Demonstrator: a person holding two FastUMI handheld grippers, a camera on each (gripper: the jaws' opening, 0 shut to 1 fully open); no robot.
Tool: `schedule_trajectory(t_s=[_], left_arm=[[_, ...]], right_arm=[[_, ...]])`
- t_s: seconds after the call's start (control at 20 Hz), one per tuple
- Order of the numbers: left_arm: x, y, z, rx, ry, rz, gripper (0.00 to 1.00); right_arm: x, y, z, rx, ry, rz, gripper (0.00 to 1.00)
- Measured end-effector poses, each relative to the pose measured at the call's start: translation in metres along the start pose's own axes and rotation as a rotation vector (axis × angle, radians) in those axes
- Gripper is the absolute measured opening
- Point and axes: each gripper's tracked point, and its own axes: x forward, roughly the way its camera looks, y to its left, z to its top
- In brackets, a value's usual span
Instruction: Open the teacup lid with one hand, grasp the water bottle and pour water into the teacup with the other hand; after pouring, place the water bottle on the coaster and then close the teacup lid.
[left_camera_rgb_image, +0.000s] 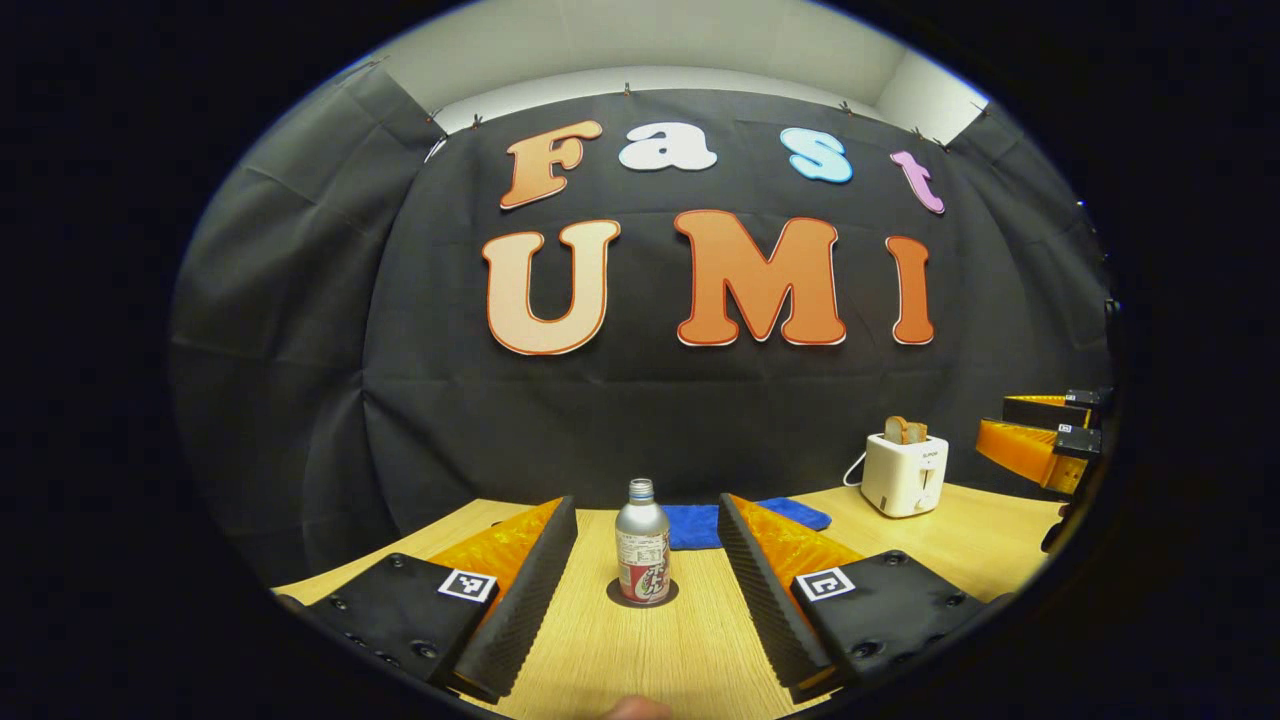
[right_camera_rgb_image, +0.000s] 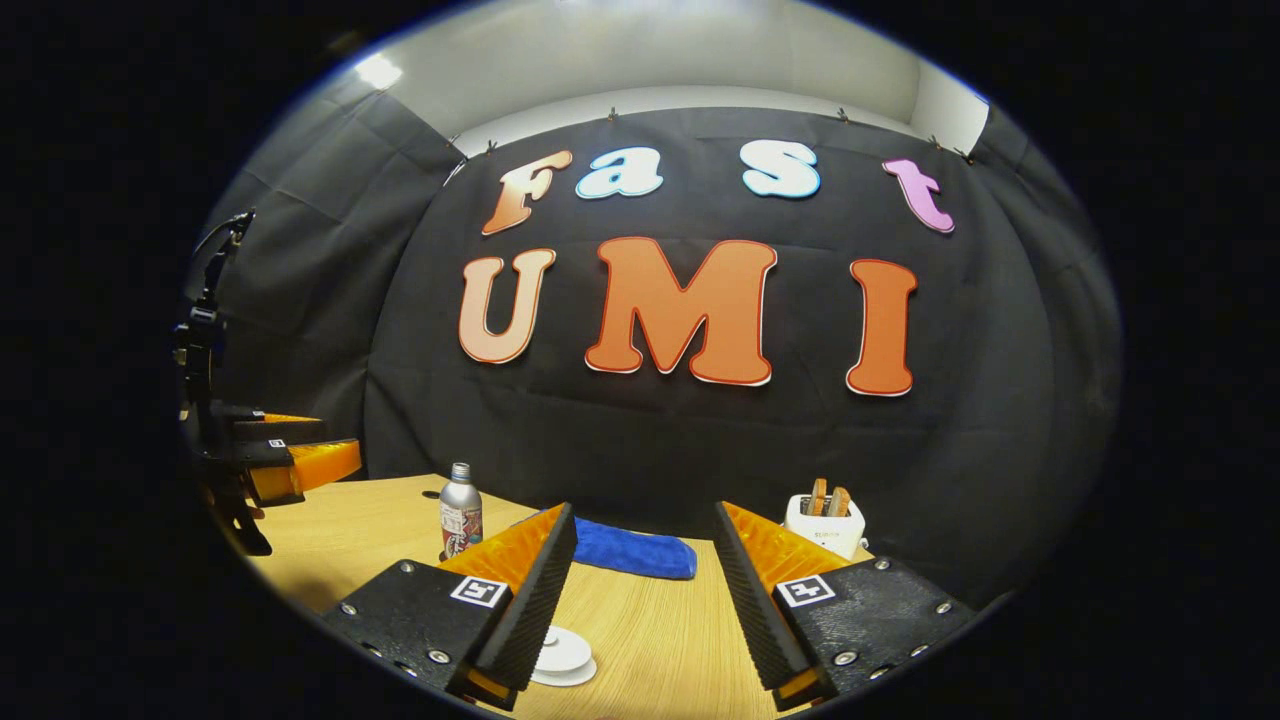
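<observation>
Now your left claw (left_camera_rgb_image: 648, 570) gapes wide, water bottle (left_camera_rgb_image: 641, 543) upright on coaster (left_camera_rgb_image: 642, 596) between; right claw (right_camera_rgb_image: 645, 590) released above table (right_camera_rgb_image: 660, 640).

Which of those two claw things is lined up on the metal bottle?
The left gripper: the bottle stands on its coaster between its open fingers. The right gripper faces the blue cloth.

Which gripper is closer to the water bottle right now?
Left. The left gripper faces the water bottle head-on, open, bottle just ahead between its fingers. The right gripper is off to the side, bottle beyond its left finger.
</observation>
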Motion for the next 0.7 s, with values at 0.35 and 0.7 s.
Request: schedule_trajectory(t_s=[0.35, 0.7], left_arm=[[-0.005, 0.004, -0.001, 0.007, 0.001, 0.011, 0.93], [-0.003, 0.004, -0.009, 0.003, 0.009, 0.011, 0.93]], right_arm=[[-0.001, 0.005, -0.004, 0.002, 0.014, 0.007, 0.83], [0.002, 0.008, -0.011, -0.001, 0.027, 0.009, 0.83]])
